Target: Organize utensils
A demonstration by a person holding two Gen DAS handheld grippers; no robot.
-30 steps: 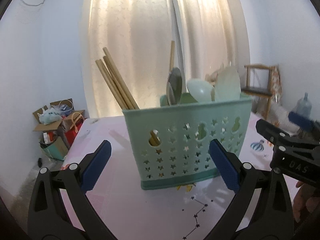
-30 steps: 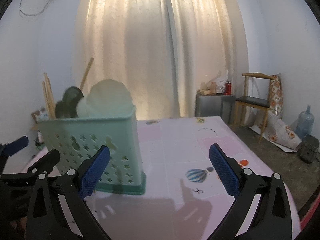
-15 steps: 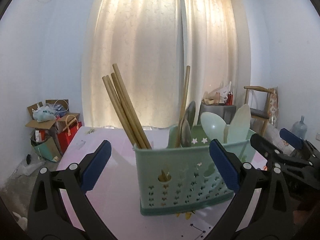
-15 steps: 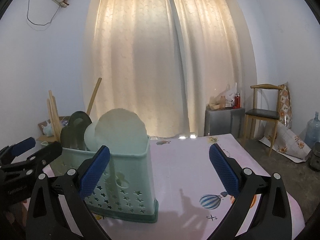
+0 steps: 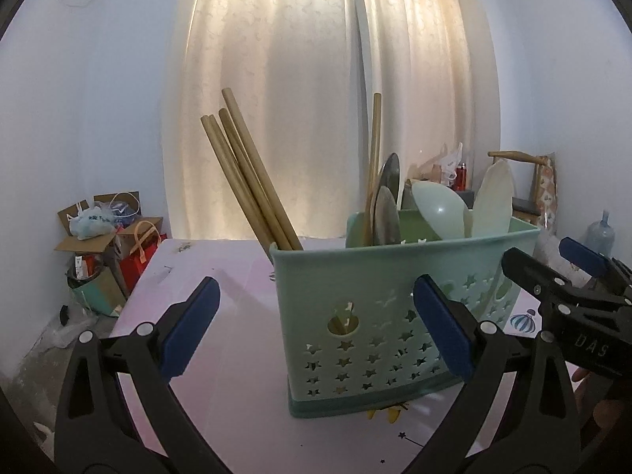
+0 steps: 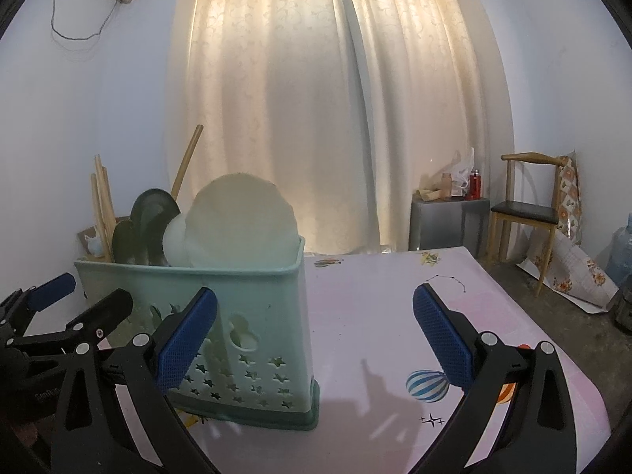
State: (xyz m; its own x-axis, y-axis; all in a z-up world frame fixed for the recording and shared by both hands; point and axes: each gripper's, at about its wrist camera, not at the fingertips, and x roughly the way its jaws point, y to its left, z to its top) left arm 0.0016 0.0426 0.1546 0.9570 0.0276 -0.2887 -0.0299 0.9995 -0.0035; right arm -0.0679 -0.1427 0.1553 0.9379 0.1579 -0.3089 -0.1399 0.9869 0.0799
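A mint-green star-punched caddy [image 5: 379, 316] [image 6: 252, 316] stands on the pink table. Wooden chopsticks [image 5: 252, 177] [image 6: 102, 213] lean in its left compartment. Dark metal spoons [image 5: 387, 205] [image 6: 146, 225] and pale green plastic spoons [image 5: 438, 207] [image 6: 241, 225] stand in the others. My left gripper [image 5: 316, 331] is open in front of the caddy, holding nothing. My right gripper [image 6: 316, 331] is open at the caddy's right end, also holding nothing. Each gripper shows at the edge of the other's view: the right gripper [image 5: 553, 272], the left gripper [image 6: 75, 296].
The table has a pink patterned cloth [image 6: 414, 316] with balloon prints. Cardboard boxes and bags [image 5: 106, 237] sit on the floor at left. A wooden chair [image 6: 529, 205], a small cabinet [image 6: 446, 217] and a water bottle [image 5: 600, 233] stand at right. Curtains hang behind.
Both cameras have dropped lower and tilted up, so the caddy now sits lower in the left view and nearer eye level. Both grippers stay open; the caddy has not moved.
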